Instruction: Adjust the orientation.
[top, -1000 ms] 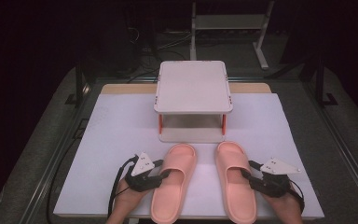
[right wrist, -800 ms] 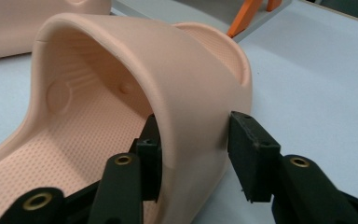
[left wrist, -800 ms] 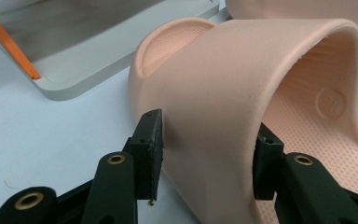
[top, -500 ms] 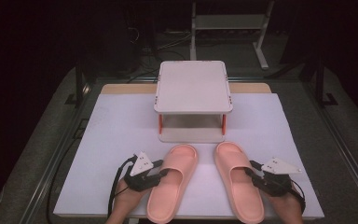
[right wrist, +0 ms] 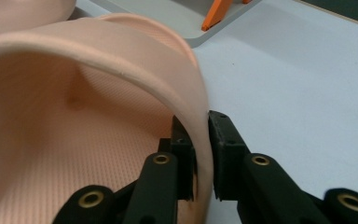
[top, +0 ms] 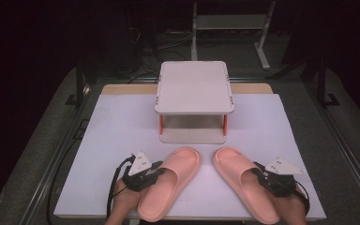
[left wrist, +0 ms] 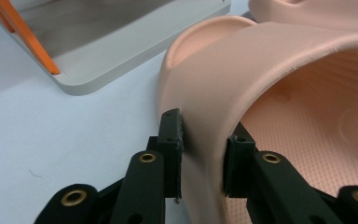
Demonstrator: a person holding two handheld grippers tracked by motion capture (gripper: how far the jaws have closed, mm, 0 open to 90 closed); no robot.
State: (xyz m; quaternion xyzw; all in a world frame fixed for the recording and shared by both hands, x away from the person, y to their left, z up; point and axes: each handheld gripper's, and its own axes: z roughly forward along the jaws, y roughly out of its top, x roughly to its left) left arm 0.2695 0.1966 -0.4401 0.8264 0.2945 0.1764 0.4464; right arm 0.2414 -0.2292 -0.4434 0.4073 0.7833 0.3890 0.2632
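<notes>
White-covered table (top: 122,122) in a dark room. Two pink slippers lie at its near edge, toes angled toward the small two-tier rack (top: 194,101). The left gripper (top: 155,172), jaws just closed, pinches the left slipper (top: 171,183) by its strap's outer wall; the right gripper (top: 261,176) likewise clamps the right slipper (top: 243,185). The rack stands straight ahead, midway between both hands.
</notes>
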